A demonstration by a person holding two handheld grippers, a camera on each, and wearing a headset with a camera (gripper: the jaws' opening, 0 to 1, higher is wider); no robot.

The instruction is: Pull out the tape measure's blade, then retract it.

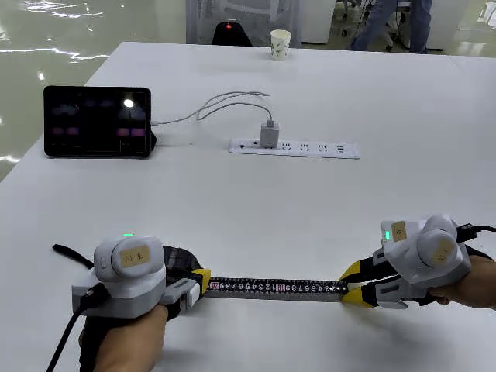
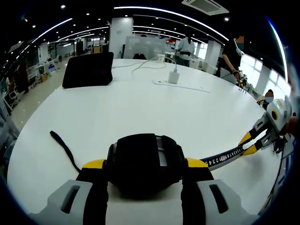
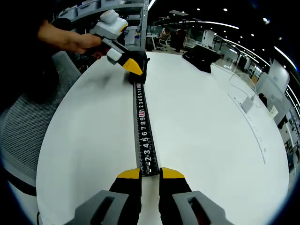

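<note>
Blade (image 1: 275, 287) near front edge of table (image 1: 310, 217)

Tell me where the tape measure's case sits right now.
In the head view the black case lies low on the left of the white table, clamped by the left gripper, its blade running right to the right gripper.

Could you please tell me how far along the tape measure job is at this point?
Done: the blade is pulled well out of the black case, its numbers showing. In hand: the left hand-held gripper clamps the case, and the right hand-held gripper pinches the blade's free end. Left: retracting the blade into the case.
</note>
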